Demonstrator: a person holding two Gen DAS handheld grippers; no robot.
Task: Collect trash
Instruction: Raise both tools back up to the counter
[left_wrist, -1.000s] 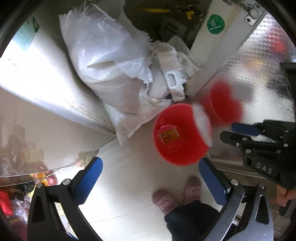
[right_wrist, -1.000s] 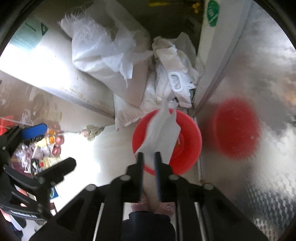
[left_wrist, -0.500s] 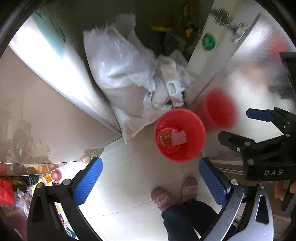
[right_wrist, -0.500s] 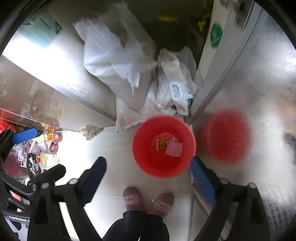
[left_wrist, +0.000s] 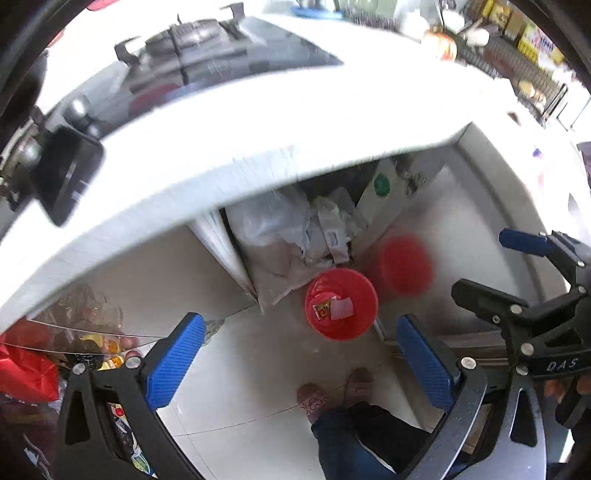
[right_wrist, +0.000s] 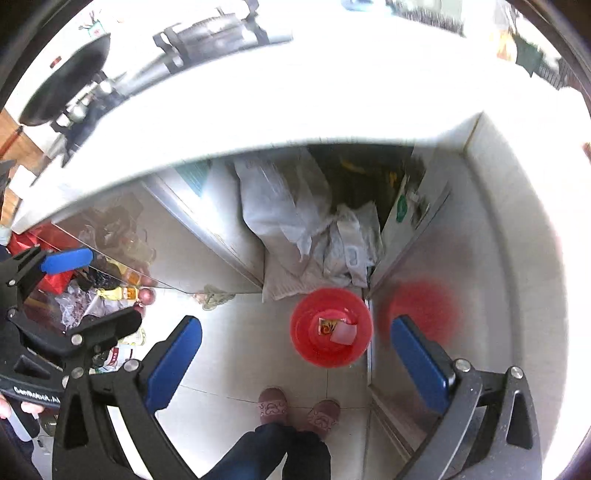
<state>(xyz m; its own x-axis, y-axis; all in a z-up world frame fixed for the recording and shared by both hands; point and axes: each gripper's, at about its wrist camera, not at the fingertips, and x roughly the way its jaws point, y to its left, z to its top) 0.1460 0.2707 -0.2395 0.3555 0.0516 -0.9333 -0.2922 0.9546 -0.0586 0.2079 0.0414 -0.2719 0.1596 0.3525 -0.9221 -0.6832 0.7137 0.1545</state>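
A red bin (left_wrist: 340, 325) stands on the pale floor far below both grippers. In it lie a white tissue (left_wrist: 341, 308) and an orange wrapper (left_wrist: 320, 309); the right wrist view shows the same bin (right_wrist: 330, 354), tissue (right_wrist: 343, 334) and wrapper (right_wrist: 327, 326). My left gripper (left_wrist: 297, 319) is open and empty, high above the bin. The jaws of my right gripper (right_wrist: 295, 321) are opening wide with nothing between them. Each gripper also shows in the other's view: the right gripper (left_wrist: 491, 266) at the right edge, the left gripper (right_wrist: 99, 291) at the left.
A white countertop (left_wrist: 258, 122) with a stove (left_wrist: 199, 33) and a dark pan (right_wrist: 62, 88) fills the upper view. White sacks (right_wrist: 280, 206) sit in the open cabinet behind the bin. A shiny metal door (right_wrist: 480, 258) reflects the bin. A person's slippered feet (right_wrist: 273, 406) stand near. Bottles and bags (right_wrist: 110, 291) lie left.
The right gripper opened and let go of the white tissue, which now lies in the red bin. Both grippers rose well above the floor, bringing the countertop and stove into view.
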